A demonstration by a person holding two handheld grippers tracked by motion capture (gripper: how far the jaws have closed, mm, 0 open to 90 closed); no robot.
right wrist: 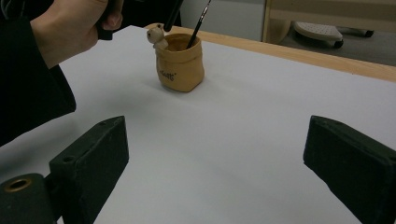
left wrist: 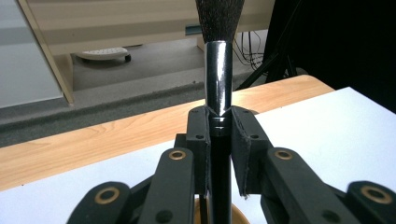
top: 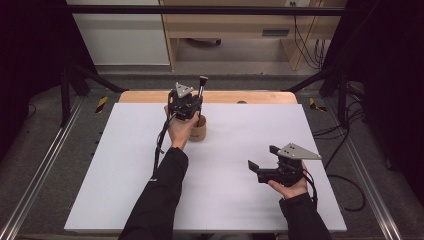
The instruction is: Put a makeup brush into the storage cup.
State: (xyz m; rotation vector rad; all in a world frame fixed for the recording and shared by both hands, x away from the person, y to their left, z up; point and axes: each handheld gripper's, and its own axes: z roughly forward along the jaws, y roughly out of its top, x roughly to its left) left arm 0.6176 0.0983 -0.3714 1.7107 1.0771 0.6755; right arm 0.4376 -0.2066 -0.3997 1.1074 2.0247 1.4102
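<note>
The left gripper, in the upper centre of the high view, is clamping its jaws on the dark handle of a makeup brush with a shiny metal ferrule and dark bristles, and the brush is standing upright over the small tan sack-shaped holder. I judge that the brush is being placed into this holder, where a thinner dark brush is already leaning. The light holder is possibly tipping if the handle is striking its rim or the little figure on its edge. The left forearm is stretching forward, with the hand just beside the holder. The right gripper, in the lower right, is resting with its jaws wide and nothing between them.
</note>
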